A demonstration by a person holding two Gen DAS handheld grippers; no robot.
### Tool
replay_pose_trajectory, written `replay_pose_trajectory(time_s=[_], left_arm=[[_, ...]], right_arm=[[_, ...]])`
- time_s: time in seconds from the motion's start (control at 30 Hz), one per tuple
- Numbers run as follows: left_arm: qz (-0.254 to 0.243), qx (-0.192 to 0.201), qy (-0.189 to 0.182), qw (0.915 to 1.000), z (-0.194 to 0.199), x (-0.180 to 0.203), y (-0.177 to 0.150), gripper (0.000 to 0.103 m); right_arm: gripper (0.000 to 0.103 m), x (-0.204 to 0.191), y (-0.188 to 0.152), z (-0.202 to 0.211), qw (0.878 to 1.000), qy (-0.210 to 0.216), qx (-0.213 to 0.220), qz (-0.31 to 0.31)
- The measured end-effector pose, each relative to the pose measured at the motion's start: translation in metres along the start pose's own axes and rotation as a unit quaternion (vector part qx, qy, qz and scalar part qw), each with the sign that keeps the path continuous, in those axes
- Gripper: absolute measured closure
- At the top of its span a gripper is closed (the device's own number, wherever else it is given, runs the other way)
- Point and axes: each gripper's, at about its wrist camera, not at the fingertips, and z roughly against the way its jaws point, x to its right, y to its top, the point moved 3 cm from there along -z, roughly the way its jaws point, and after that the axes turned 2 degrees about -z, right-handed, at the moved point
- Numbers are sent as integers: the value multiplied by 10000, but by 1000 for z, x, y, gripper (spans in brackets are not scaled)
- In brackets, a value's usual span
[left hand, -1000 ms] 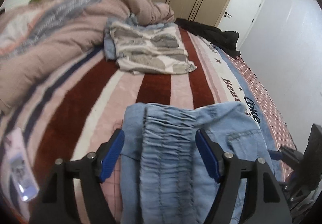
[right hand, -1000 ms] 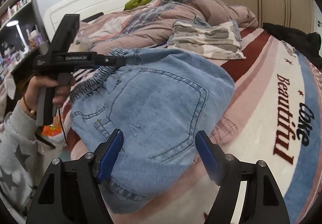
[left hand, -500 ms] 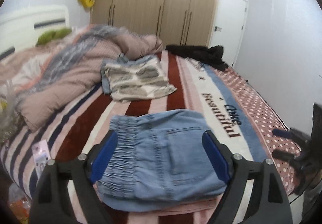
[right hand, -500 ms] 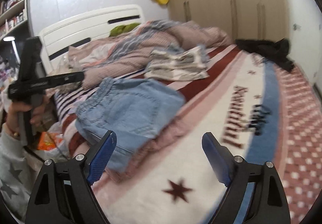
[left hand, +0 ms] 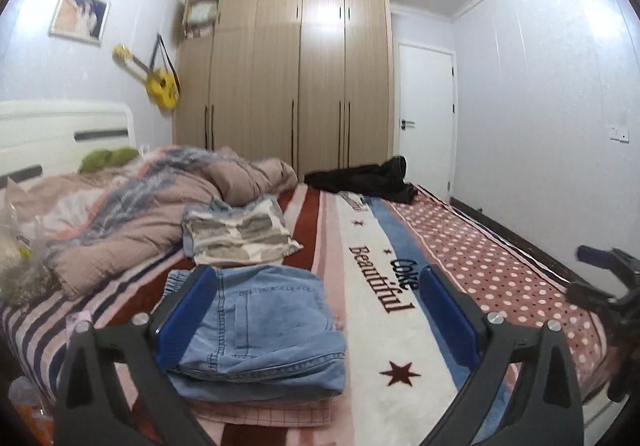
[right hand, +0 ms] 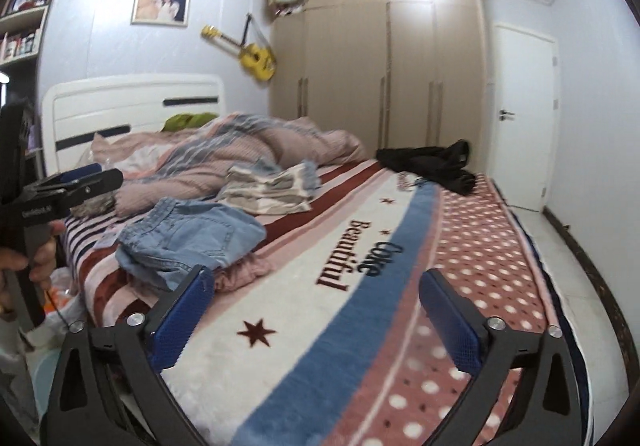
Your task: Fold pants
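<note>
The folded light-blue denim pants (left hand: 264,330) lie on the striped blanket near the bed's front left corner; they also show in the right wrist view (right hand: 188,242). My left gripper (left hand: 316,318) is open and empty, held back above the bed's edge, its left finger overlapping the pants' left side in view. My right gripper (right hand: 316,322) is open and empty, well to the right of the pants over the blanket. The left gripper also shows in the right wrist view (right hand: 72,185), held in a hand.
A folded grey-patterned garment (left hand: 236,238) lies behind the pants. A bunched pink duvet (left hand: 132,205) fills the bed's left side. A black garment (left hand: 368,181) lies at the far end. The wardrobe (left hand: 296,73) and door (left hand: 426,117) stand beyond.
Both grippers have pulled back and up from the pants, which now lie folded on the bed. The views have tilted up to take in the room.
</note>
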Motion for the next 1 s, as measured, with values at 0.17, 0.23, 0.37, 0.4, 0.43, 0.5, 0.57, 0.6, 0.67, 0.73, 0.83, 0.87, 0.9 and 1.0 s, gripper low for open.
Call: replay_pose_trajectory(time_s=[0.17, 0.23, 0.37, 0.4, 0.43, 0.5, 0.57, 0.6, 0.67, 0.73, 0.83, 0.87, 0.9, 1.0], left_arm=[[26, -14, -111, 9999, 1, 18, -8, 3], [3, -43, -152, 9999, -1, 23, -10, 3], [74, -82, -331, 9994, -1, 29, -12, 3], [83, -86, -358, 9993, -1, 31, -12, 3], [77, -90, -376, 9992, -1, 32, -12, 3], [72, -96, -410, 9991, -1, 35, -12, 3], [72, -105, -452, 9989, -1, 37, -12, 3], [72, -108, -466, 9988, -1, 37, -12, 3], [67, -111, -483, 9987, -1, 38, -13, 3], [82, -128, -512, 9986, -1, 39, -13, 3], [104, -143, -546, 9984, -2, 37, -13, 3], [95, -138, -537, 9984, -2, 38, -13, 3], [85, -134, -531, 9985, -2, 38, -13, 3], [107, -150, -554, 9983, -3, 38, -14, 3]], right_arm=[[1, 1, -17, 33, 9990, -332, 305, -61], [1, -2, -20, 39, 9987, -416, 287, -2], [1, -4, -22, 46, 9981, -522, 320, 17], [1, -4, -22, 48, 9980, -540, 328, 10], [1, -4, -22, 50, 9979, -552, 330, 9], [1, -4, -21, 51, 9979, -560, 337, 8], [1, -3, -20, 51, 9977, -583, 338, 12], [1, -2, -19, 51, 9977, -593, 336, 19], [1, -3, -18, 51, 9974, -622, 351, 30], [1, -3, -18, 52, 9974, -634, 356, 28], [1, -3, -18, 52, 9973, -636, 354, 36], [1, -3, -18, 52, 9972, -651, 352, 51], [1, -3, -18, 53, 9972, -657, 353, 53], [1, -1, -17, 53, 9971, -671, 354, 61]])
